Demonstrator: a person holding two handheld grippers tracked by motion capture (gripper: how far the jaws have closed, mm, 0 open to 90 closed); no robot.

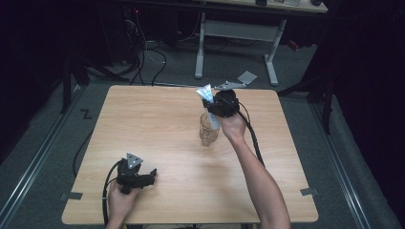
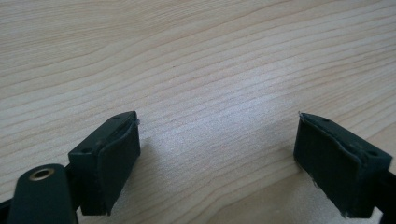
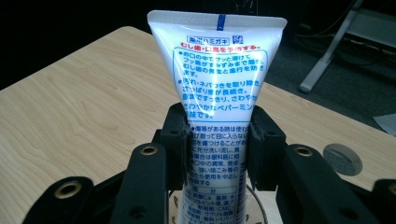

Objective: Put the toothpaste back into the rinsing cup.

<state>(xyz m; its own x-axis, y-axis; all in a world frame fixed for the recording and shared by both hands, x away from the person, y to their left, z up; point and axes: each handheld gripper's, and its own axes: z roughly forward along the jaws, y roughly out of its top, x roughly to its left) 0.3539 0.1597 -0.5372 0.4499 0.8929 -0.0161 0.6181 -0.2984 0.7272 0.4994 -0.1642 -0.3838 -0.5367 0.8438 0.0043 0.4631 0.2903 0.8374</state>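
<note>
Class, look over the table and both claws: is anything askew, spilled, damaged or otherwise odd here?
Nothing is spilled or damaged. The right claw is shut on a tube, holding it over the glass in the middle of the table. The left claw is open over bare wood.

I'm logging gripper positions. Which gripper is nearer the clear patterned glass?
Right. The right gripper holds a white toothpaste tube over the clear patterned glass; the left gripper rests open near the table's front-left.
</note>
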